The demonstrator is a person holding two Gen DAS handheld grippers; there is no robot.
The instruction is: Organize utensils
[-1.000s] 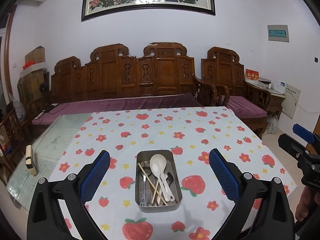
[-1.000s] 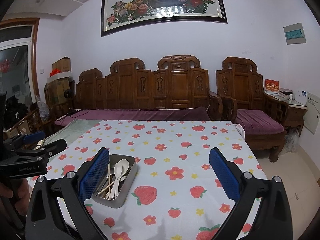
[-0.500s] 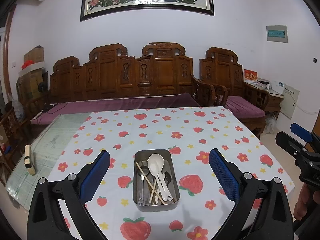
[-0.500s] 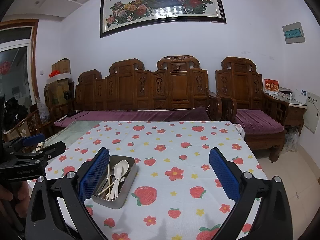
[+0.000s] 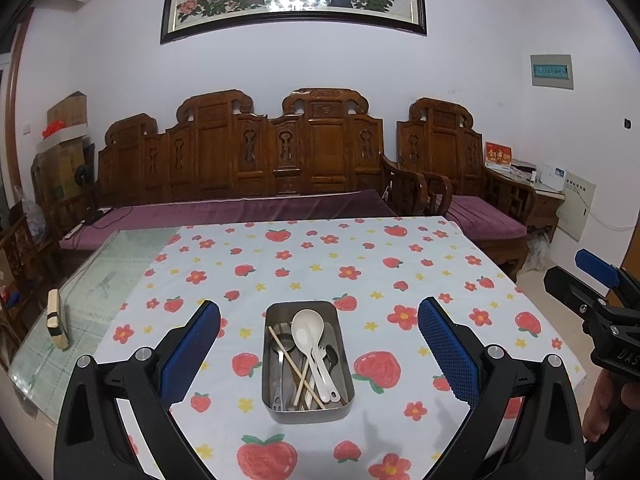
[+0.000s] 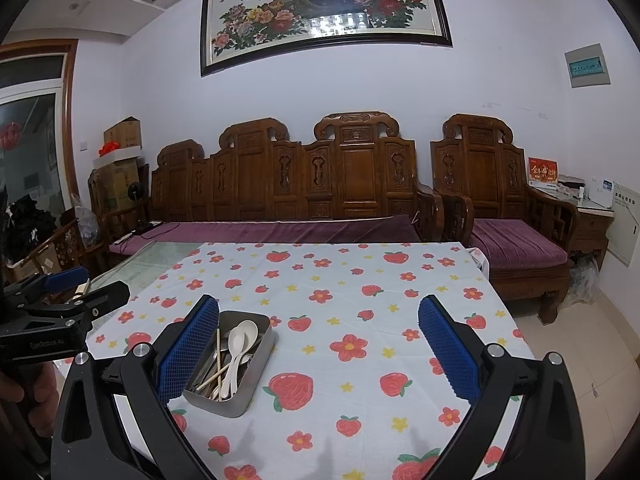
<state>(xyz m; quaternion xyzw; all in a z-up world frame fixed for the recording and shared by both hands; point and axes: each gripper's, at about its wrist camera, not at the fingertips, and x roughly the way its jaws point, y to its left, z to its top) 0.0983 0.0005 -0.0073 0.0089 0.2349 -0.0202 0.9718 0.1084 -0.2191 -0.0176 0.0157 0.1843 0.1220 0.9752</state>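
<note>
Facing utensil tin [image 5: 307,362], right gripper [image 6: 319,344] offset

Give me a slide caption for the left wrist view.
Open left tool hovers above a metal tin of mixed utensils on a strawberry-print tablecloth.

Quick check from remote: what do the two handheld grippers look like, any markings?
Both are matte black frames with silver bolts and two fingers faced with blue, mesh-textured pads. The left gripper and right gripper look alike. The left's body carries white lettering, roughly "GenRobot.AI"; the right's shows partial letters, "DAS". No cables or sleeves are visible.
</note>
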